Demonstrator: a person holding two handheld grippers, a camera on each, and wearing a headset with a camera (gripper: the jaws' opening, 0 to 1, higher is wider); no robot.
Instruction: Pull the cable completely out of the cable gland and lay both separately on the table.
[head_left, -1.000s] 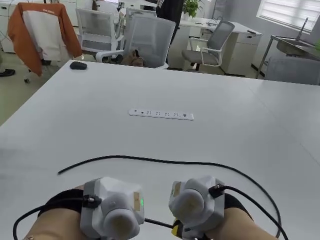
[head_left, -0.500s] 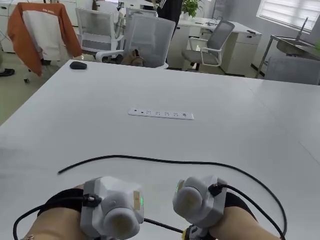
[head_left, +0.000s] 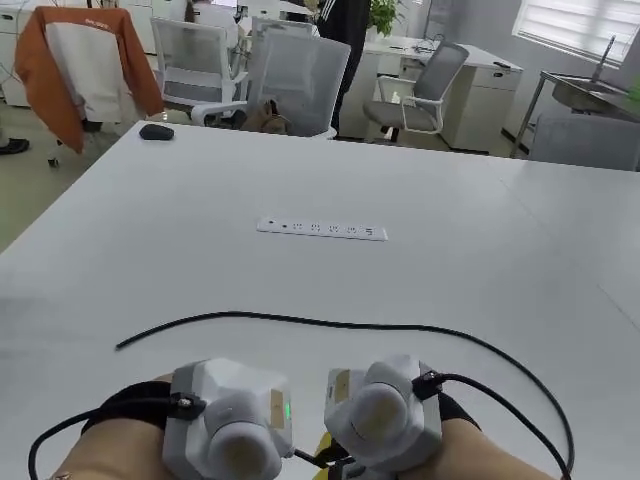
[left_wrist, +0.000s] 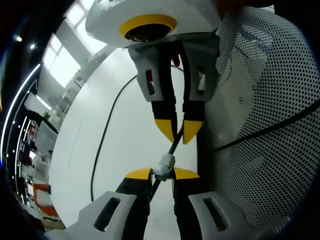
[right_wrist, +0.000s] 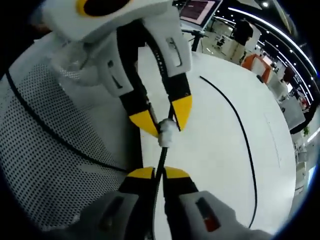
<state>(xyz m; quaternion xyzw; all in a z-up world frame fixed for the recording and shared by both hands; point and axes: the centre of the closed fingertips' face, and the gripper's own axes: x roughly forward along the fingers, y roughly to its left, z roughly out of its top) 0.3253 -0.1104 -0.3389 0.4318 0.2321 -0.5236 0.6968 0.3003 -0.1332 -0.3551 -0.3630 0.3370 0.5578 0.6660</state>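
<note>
Pull step in hand: left gripper (left_wrist: 161, 174) clamped on white cable gland (left_wrist: 164, 165), right gripper (right_wrist: 159, 174) pinched shut on black cable (right_wrist: 161, 155) just beside it, at near table (head_left: 450, 230) edge, cable not yet out; next, prob. draw grippers apart along cable.

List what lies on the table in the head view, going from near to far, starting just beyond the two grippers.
black cable → white power strip → dark mouse
</note>
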